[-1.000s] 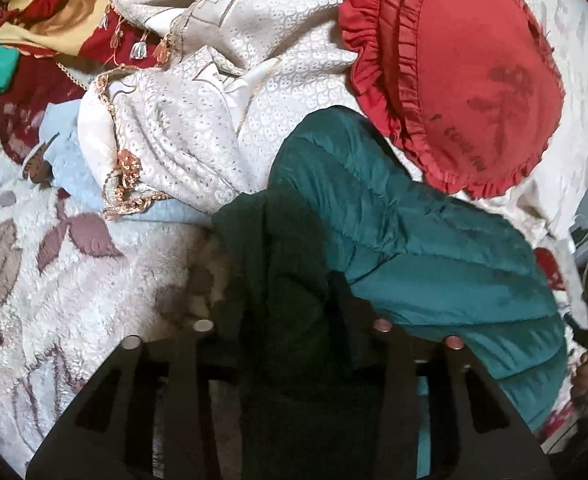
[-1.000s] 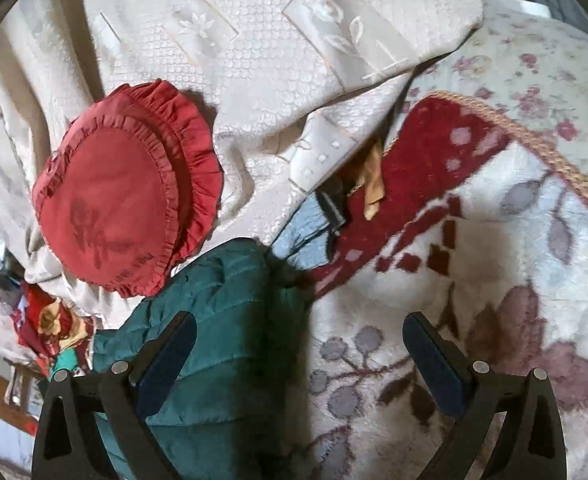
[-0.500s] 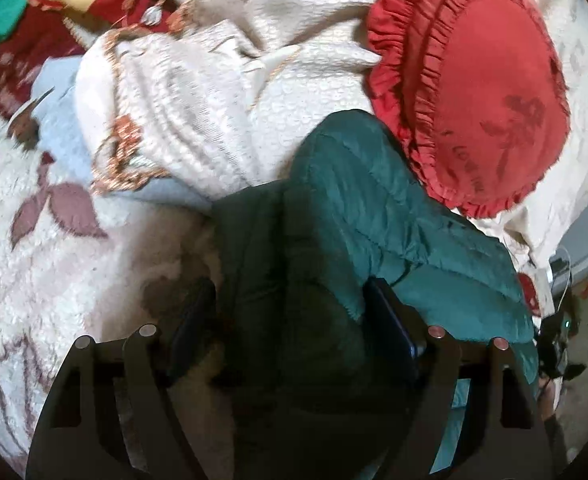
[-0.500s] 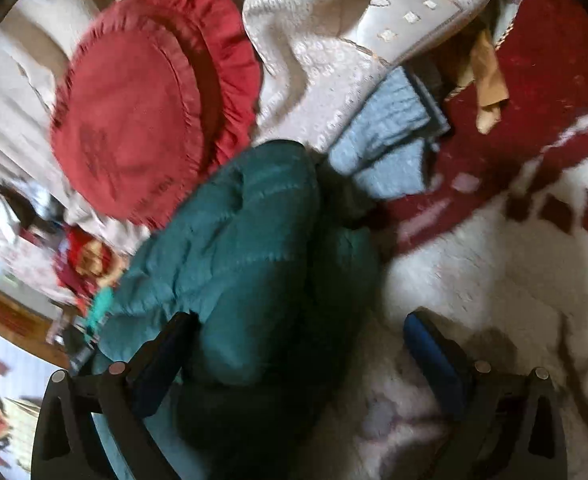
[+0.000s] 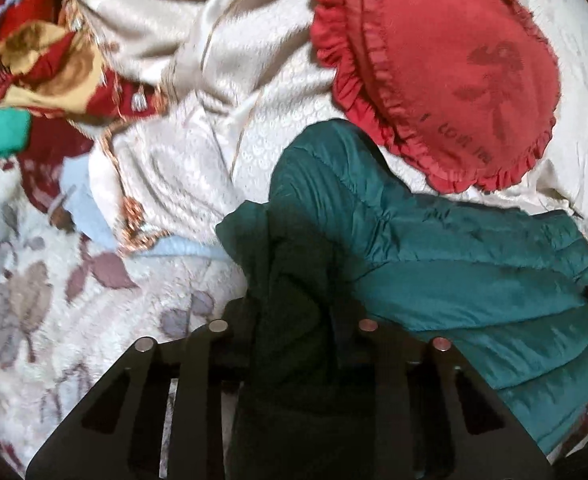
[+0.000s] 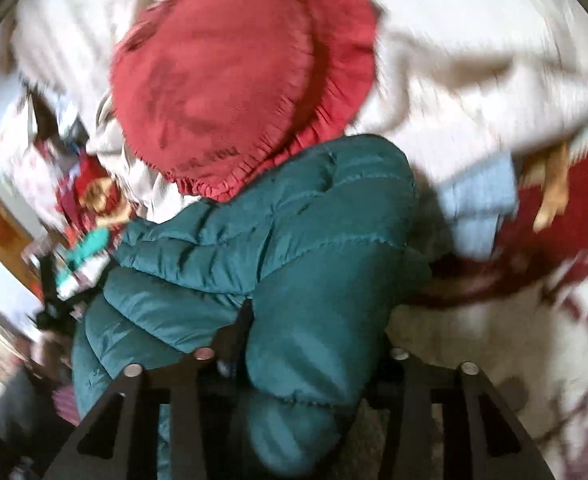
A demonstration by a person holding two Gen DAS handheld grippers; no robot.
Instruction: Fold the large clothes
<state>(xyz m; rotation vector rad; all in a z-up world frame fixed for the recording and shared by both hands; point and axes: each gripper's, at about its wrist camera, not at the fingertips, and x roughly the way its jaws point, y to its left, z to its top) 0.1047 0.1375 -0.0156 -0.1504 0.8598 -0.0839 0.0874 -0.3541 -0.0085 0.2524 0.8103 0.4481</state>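
gripping the puffy teal quilted jacket at two spots, left claw and right claw have just closed onto bunched padding, probably to spread it. it lies mid-frame on the floral blanket, below the red frilled cushion.

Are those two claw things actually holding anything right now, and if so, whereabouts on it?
Both have just closed on the green puffy jacket: the left gripper pinches a dark bunched fold at its end, the right gripper a padded fold.
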